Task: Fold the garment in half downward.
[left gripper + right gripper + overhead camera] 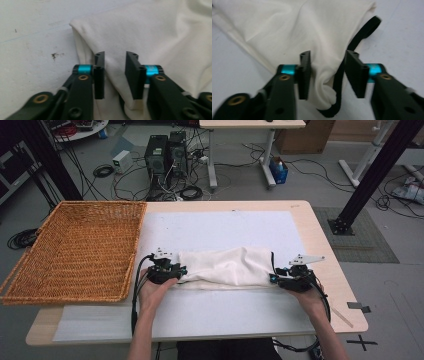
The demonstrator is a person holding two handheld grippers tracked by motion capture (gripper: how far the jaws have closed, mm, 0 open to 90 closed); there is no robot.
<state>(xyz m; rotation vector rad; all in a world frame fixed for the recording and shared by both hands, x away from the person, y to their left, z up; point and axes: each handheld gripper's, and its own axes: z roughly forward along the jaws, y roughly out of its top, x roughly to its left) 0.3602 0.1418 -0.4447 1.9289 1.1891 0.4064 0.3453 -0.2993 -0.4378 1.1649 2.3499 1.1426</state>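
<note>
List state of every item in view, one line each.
White cloth bag with black strap: folded flat on the table mat, strap loose at its right end.
Woven wicker basket: empty, at the table's left.
Left gripper: jaws open, cloth edge between them, not pinched.
Right gripper: jaws open, cloth corner and strap between them.

Open mat is left free at twelve o'clock of the folded cloth; passage at nine o'clock is blocked by the wicker basket.
</note>
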